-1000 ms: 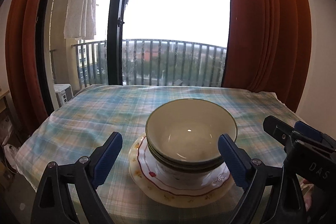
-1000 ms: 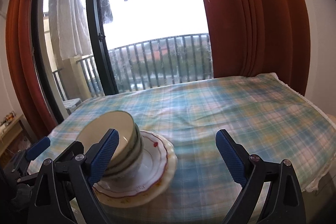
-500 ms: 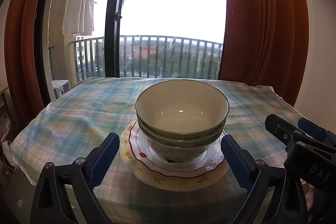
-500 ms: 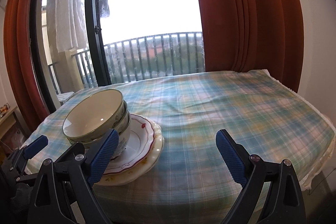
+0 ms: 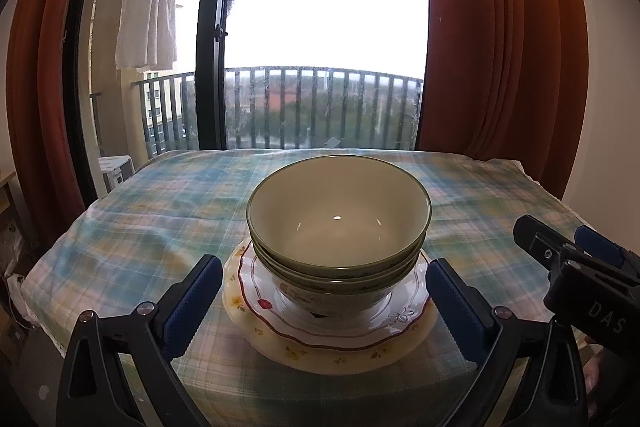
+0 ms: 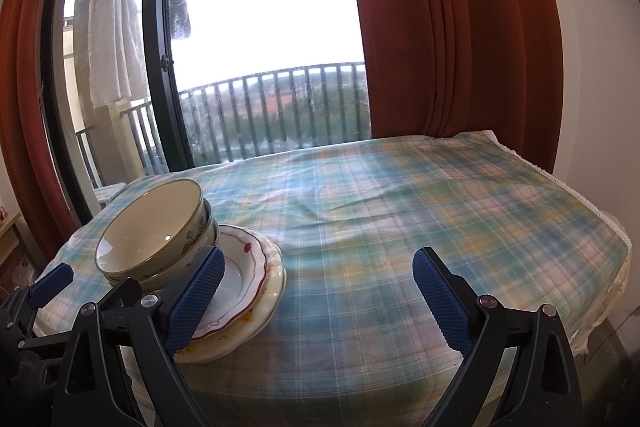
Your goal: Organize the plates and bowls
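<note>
Stack of bowls (image 5: pixel 339 227) found nested, three rims counted in the left wrist view: glazed ceramic, round, deep, cream inside with a dark green rim; the lowest bowl is white with a printed motif on its outer wall. The stack rests on a white scalloped plate (image 5: pixel 404 313) with a red line border, itself set on a larger cream plate (image 5: pixel 332 357) with small yellow flower prints. The pile sits on the table (image 5: pixel 132 235), near its front edge, on a soft, slightly wrinkled plaid cloth in blue, green and pale yellow.

Left gripper (image 5: pixel 324 301): centred just short of the pile, pointing slightly downward. Its jaws are opening; the ribbed blue pads (image 5: pixel 192 303) flank the plates on both sides without touching them.

Right gripper (image 6: pixel 318 301): to the right of the pile, over bare cloth, pointing slightly downward. Jaws spread wide, nothing between them; its left pad (image 6: pixel 196 301) overlaps the plate edge in its own view, contact not determinable.

Behind the pile: balcony railing (image 5: pixel 320 107), black door frame (image 5: pixel 210 39), rust-red pleated curtains (image 5: pixel 500 35) on either side.
</note>
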Available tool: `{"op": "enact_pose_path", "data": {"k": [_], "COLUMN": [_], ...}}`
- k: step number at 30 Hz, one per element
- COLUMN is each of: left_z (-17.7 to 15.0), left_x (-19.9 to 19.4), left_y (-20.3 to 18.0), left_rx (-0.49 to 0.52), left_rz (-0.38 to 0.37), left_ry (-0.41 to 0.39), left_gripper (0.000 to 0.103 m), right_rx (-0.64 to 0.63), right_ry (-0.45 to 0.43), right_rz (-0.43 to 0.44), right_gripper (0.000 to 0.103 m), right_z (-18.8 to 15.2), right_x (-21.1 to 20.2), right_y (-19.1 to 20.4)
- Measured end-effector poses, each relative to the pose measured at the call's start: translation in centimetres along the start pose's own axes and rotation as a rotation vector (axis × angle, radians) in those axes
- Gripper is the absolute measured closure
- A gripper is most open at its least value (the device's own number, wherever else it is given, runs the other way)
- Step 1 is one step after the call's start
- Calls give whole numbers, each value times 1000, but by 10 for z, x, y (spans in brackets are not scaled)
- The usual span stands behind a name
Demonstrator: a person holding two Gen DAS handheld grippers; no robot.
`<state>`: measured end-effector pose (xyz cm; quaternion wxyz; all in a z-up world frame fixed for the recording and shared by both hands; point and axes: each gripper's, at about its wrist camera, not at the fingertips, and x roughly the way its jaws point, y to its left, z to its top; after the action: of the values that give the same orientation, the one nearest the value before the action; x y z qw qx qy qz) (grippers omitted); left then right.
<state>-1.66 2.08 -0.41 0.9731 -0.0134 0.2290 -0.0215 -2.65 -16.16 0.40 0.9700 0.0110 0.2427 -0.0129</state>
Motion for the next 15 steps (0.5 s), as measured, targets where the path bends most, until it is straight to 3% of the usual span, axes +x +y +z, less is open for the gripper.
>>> {"op": "enact_pose_path", "data": {"k": [15], "left_z": [3], "left_x": [1], "left_y": [8], "left_rx": [-29], "left_rz": [31], "left_ry": [-5], "left_gripper": [0], "right_rx": [-12], "right_ry": [10], "right_rz": [1], "right_gripper": [5], "right_z": [1], "right_x": [6], "right_y": [1]}}
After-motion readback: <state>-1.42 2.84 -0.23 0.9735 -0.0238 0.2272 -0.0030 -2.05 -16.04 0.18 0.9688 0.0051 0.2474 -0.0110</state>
